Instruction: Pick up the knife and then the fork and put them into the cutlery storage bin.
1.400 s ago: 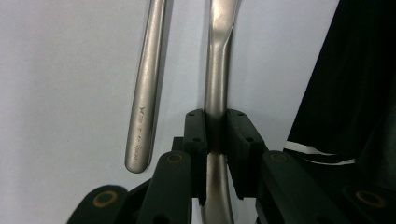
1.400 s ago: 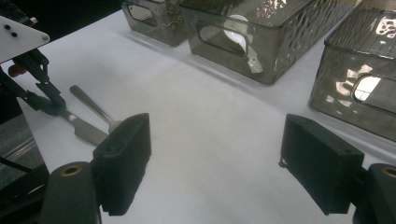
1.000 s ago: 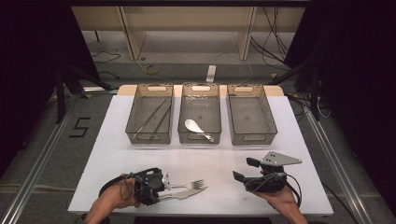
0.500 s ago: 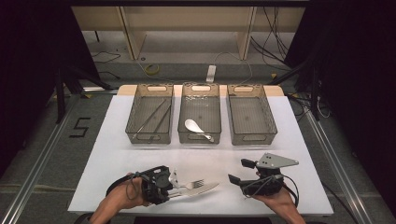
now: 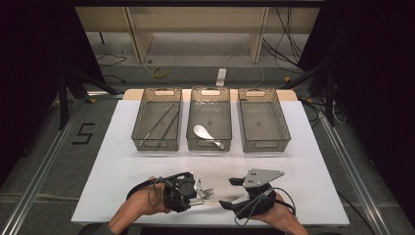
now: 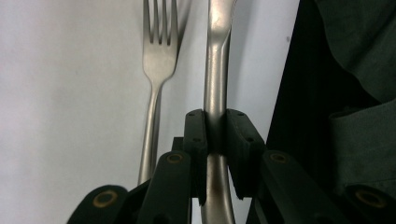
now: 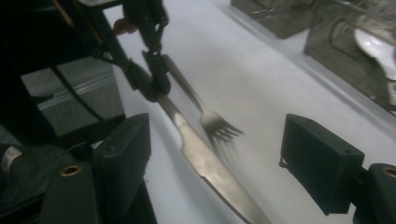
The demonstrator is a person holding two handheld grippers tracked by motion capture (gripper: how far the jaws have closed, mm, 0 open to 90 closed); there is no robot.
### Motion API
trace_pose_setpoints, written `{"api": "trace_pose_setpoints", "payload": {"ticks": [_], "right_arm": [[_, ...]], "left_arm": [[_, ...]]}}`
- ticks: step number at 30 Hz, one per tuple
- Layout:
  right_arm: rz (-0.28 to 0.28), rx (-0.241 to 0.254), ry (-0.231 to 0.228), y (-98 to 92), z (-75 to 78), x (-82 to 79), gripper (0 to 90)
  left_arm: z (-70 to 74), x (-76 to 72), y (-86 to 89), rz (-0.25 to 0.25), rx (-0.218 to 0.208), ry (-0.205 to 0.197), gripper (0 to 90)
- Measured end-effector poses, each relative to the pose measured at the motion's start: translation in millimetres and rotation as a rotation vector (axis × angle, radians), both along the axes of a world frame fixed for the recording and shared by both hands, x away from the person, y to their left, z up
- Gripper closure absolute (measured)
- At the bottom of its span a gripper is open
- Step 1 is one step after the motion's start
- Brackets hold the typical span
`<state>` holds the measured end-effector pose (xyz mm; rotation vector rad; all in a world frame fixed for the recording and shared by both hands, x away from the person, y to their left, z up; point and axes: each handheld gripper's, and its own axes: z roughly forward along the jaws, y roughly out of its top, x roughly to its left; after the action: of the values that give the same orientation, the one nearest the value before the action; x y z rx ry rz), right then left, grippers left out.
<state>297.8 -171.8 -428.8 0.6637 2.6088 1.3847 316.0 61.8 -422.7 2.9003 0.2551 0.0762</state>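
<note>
At the near left of the white table (image 5: 122, 166) my left gripper (image 5: 188, 192) is clenched on the handle of a table knife (image 7: 205, 163); in the left gripper view its two black pads pinch the steel shaft of that knife (image 6: 217, 93) from either side, and the blade runs on away from me toward my other hand. Just beside it lies a fork (image 5: 205, 192), its handle near my left jaws and its tines pointing the same way as the blade; whether the fork rests on the cloth or is lifted with the knife I cannot tell. Further right, my right gripper (image 5: 230, 192) is released, its jaws standing wide apart; in the right gripper view the knife blade passes between the two pads (image 7: 123, 156) without touching either. Beyond, at the far side of the table, three mesh bins stand in a row: the left bin (image 5: 157, 119) holds chopsticks, the middle bin (image 5: 210, 117) a white spoon (image 5: 203, 132), then the right bin (image 5: 262, 119).
</note>
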Motion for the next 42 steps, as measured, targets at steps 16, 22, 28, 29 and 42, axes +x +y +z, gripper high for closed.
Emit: {"api": "trace_pose_setpoints", "payload": {"ticks": [16, 22, 28, 29, 42], "right_arm": [[0.114, -0.146, -0.028, 35.4, -14.2, 2.6, 32.6], [0.133, -0.194, -0.069, 42.7, -18.9, -1.2, 39.0], [0.168, -0.226, -0.081, 47.5, -23.1, -2.3, 43.4], [0.18, -0.234, -0.095, 47.8, -23.9, -1.4, 44.4], [0.208, -0.283, -0.103, 55.8, -28.2, -5.3, 60.3]], "left_arm": [[6.3, 4.2, -16.1, -0.036, -0.017, 0.02, 78.5], [7.7, 4.0, -15.5, -0.034, -0.03, 0.033, 78.5], [8.1, 6.5, -14.8, -0.035, -0.014, 0.049, 78.5], [8.2, 6.5, -14.9, -0.037, -0.015, 0.052, 78.4], [10.1, 2.8, -18.1, -0.053, -0.019, 0.064, 78.4]]}}
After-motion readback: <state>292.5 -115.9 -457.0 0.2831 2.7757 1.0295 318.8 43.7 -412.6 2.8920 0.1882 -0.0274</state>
